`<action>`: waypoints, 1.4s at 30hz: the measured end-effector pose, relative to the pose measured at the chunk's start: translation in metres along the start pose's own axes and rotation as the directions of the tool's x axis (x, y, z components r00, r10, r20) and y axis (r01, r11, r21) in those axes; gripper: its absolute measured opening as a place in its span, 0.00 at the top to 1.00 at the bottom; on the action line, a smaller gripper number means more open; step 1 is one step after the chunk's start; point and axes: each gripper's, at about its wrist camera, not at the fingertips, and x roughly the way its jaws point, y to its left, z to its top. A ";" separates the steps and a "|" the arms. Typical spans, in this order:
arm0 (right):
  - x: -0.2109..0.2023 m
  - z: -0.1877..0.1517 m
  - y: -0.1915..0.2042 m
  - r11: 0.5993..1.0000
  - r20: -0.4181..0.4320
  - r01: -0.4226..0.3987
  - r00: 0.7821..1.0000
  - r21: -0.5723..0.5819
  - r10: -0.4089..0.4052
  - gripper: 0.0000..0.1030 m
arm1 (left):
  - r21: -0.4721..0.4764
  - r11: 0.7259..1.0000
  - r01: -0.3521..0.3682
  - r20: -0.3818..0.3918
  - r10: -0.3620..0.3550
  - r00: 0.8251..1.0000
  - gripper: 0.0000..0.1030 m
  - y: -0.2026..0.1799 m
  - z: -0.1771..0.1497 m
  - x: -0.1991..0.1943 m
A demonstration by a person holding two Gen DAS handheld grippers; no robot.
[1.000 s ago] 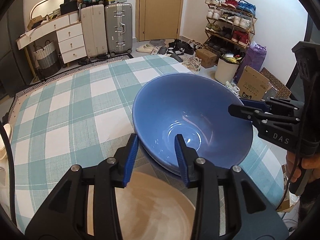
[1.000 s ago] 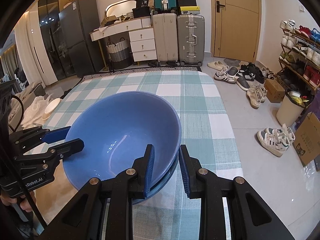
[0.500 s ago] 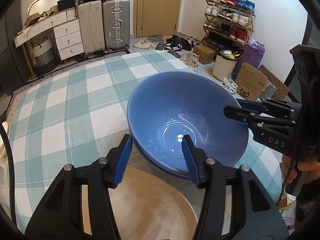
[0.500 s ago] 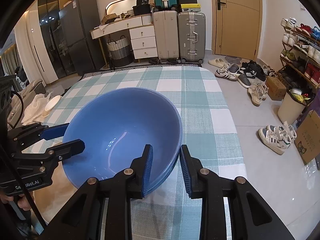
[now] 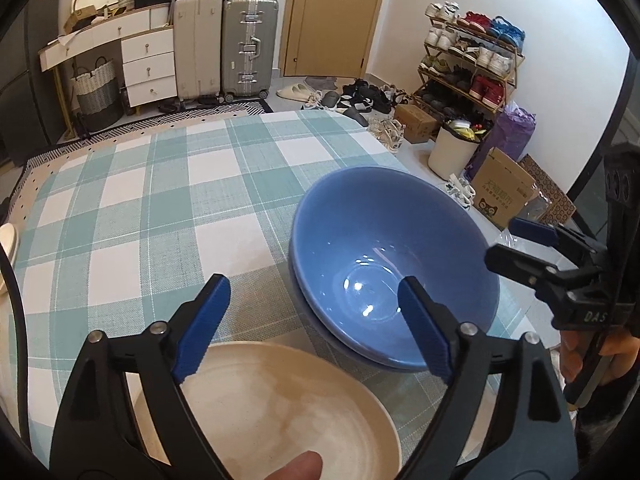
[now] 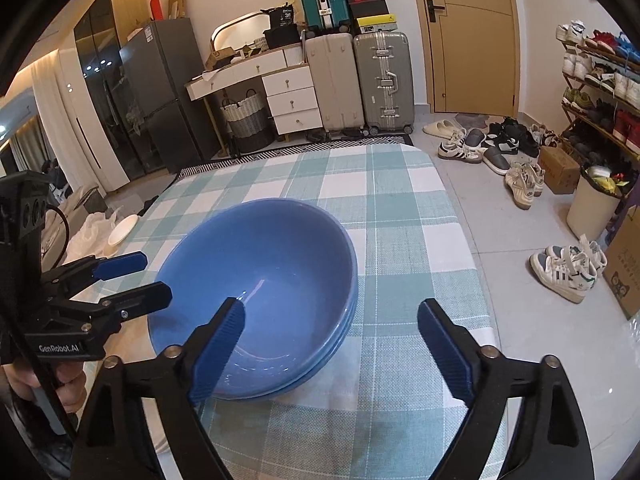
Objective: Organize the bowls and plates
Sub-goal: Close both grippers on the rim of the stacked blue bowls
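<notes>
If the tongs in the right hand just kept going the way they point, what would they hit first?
Probably the near rim of the stacked blue bowls. The right tongs, jaws just opened and empty, aim down across that edge; depth is hard to judge.

Count on the bench (image 5: pixel 160 208): two blue bowls (image 6: pixel 272 272), nested one inside the other; one cream plate (image 5: pixel 280 412). Grippers: two, the left gripper (image 5: pixel 312 328) and the right gripper (image 6: pixel 332 344). Beyond the bench: two upright suitcases (image 5: pixel 224 44) standing side by side.

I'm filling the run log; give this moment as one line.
left gripper: just opened, empty | right gripper: just opened, empty | blue bowls: nested on table | cream plate: beside
</notes>
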 end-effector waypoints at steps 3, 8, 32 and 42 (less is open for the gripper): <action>-0.001 -0.003 -0.006 1.000 0.002 0.007 1.000 0.030 -0.007 0.04 | -0.027 1.000 0.003 0.010 -0.003 1.000 0.02 0.007 0.001 0.000; -0.002 -0.009 -0.020 0.994 0.005 -0.019 1.000 0.109 0.019 0.02 | -0.049 0.999 0.004 0.000 -0.004 1.000 0.02 0.014 0.000 0.005; 0.032 -0.026 -0.015 0.970 -0.088 -0.146 0.982 0.193 0.166 0.25 | -0.167 0.985 0.035 -0.082 -0.049 0.995 0.24 0.037 -0.007 0.052; 0.031 -0.024 0.001 0.975 -0.083 -0.158 0.982 0.156 0.173 0.48 | -0.143 0.985 0.098 -0.080 -0.110 0.991 0.52 0.027 -0.004 0.052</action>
